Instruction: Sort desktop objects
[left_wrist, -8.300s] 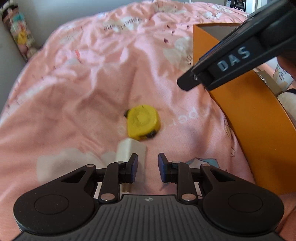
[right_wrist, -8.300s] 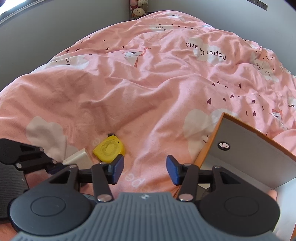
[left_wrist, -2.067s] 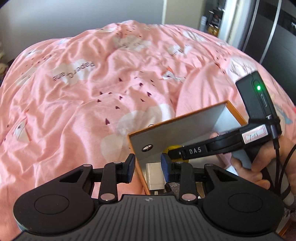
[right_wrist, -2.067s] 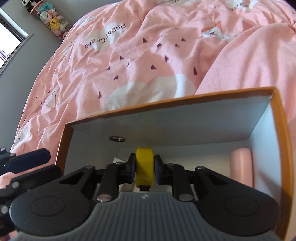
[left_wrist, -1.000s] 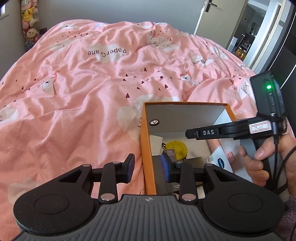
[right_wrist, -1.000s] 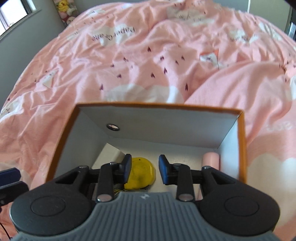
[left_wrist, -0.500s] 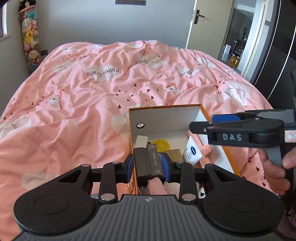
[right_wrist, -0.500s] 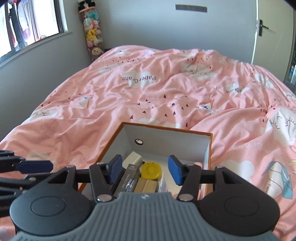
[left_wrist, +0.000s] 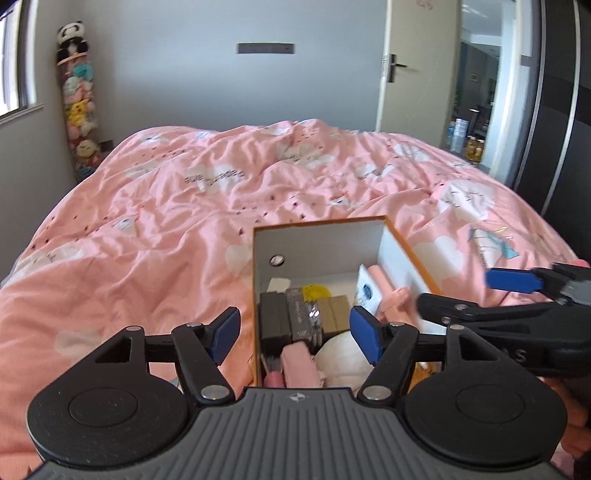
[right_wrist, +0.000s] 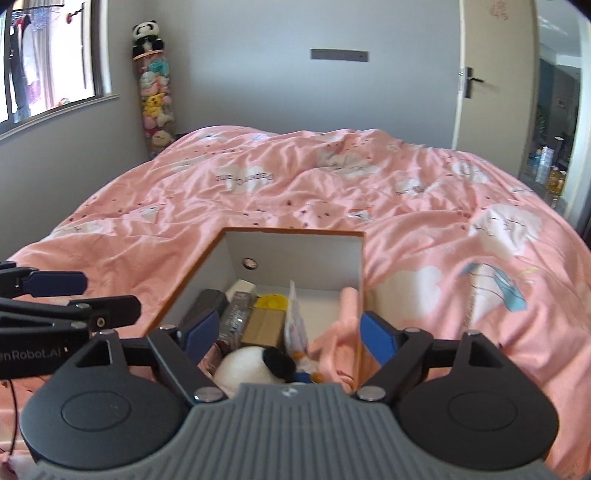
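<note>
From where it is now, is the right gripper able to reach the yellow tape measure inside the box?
Probably yes: the right gripper is empty, its jaws opening, and the box is open-topped. The yellow tape measure lies partly exposed among neighbours.

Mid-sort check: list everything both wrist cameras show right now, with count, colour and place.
Open cardboard box: 1, orange outside, white inside, on the bed.
Round yellow tape measure: 1, yellow, in the box toward its far wall.
White charger block: 1, white, far left inside the box.
Dark rectangular case: 1, dark grey, along the box's left wall.
Brown carton: 1, brown, middle of the box.
Panda plush toy: 1, white and black, near end of the box.
Pink quilt: 1, pink with white clouds, covering the bed.
Plush-toy column: 1, mixed colours, far corner.
Left gripper: 1, black with blue pads, jaws opening, empty.
Right gripper: 1, same, jaws opening, empty.
</note>
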